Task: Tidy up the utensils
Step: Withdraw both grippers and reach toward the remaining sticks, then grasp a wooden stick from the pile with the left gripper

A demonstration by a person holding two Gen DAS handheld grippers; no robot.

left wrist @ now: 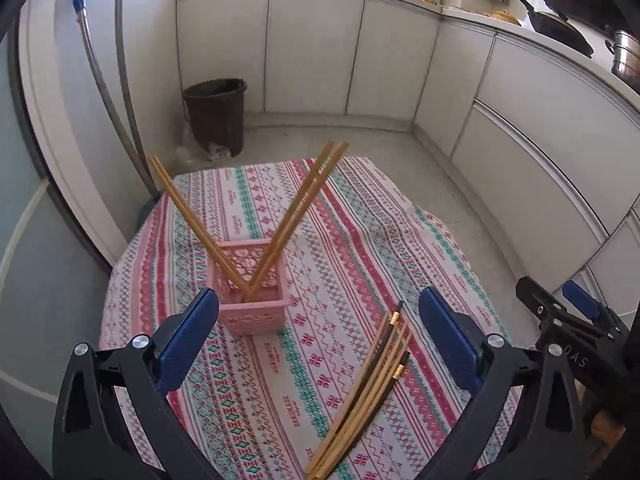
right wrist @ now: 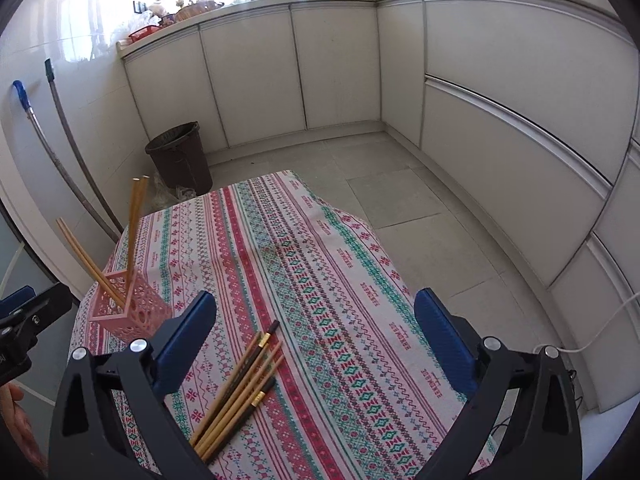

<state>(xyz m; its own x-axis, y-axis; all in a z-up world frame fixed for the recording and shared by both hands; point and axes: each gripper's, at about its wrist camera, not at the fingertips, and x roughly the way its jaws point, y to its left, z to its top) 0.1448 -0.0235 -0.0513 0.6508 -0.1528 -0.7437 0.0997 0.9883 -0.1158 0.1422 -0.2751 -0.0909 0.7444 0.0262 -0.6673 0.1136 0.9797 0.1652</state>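
Kitchen corner, small table with a patterned cloth (right wrist: 320, 264), white cabinets (right wrist: 336, 64) wrapping the far and right sides.

Nearest: left gripper (left wrist: 320, 316) and right gripper (right wrist: 316, 312), both spread wide, nothing between the fingers, both above the near end of the table. The right one shows at the right edge of the left view, so they sit side by side.

Loose chopsticks (right wrist: 240, 388) lie flat in a fanned bundle on the cloth, near-centre, tips pointing far-right. Mixed light bamboo and dark ones with gold bands. They touch each other, so picking a single pair likely means separating first.

Pink holder (left wrist: 252, 292) stands upright just beyond, to the left of the bundle and close to the left table edge. Four bamboo sticks (left wrist: 296, 216) are already in it, leaning in a V against opposite walls, which leaves the mouth's middle open.

Judgement: partly done, loose bundle still to go.

Room: cloth right and far of the bundle is bare, good approach space. Bin (right wrist: 180, 156) and two mop handles (right wrist: 76, 152) stand on the far left, well apart.
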